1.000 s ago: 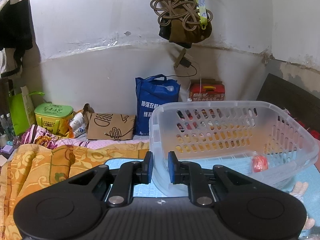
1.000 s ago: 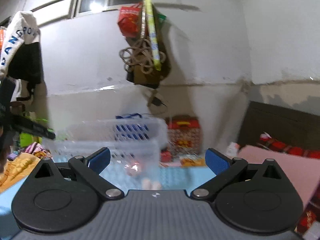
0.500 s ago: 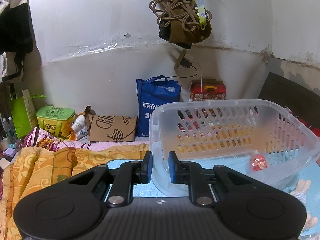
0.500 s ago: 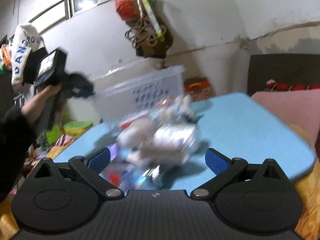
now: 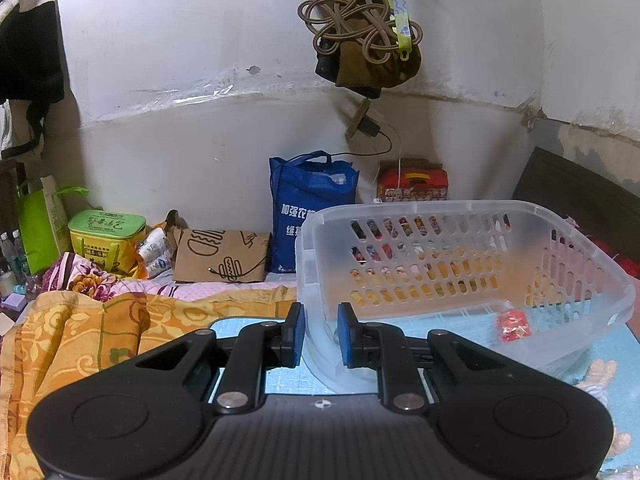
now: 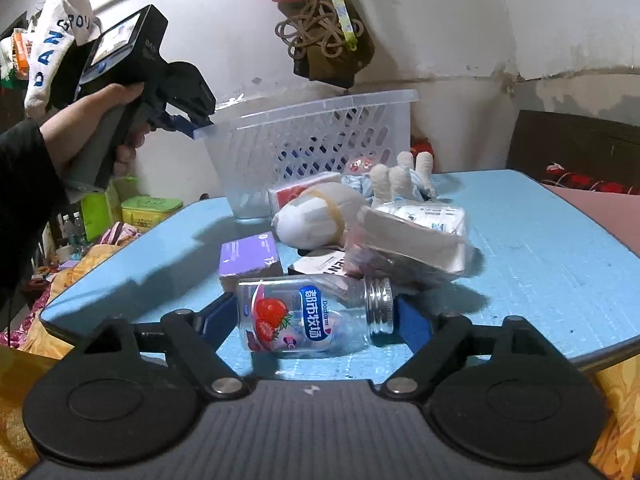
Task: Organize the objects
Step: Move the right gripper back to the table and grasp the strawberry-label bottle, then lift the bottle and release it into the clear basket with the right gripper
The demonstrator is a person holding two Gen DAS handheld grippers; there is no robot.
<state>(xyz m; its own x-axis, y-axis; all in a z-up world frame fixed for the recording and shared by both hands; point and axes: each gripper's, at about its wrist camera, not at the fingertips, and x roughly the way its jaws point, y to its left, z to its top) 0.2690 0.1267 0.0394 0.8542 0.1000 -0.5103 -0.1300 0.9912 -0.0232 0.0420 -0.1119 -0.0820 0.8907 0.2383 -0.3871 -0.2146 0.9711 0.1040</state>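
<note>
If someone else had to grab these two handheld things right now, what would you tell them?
Left tool: shut on the rim of the clear plastic basket, holding it tipped on the blue table.
Right tool: open, fingers either side of the empty strawberry-label bottle lying on its side; not gripped yet.
Done: one small red packet is in the basket.
Left on the table: the bottle, purple box, plush toy, bagged white packs, red-and-white box.
Next, probably: close on the bottle and drop it in the basket.

One basket (image 6: 320, 136), one jar (image 6: 312, 316), one purple box (image 6: 248, 258)
</note>
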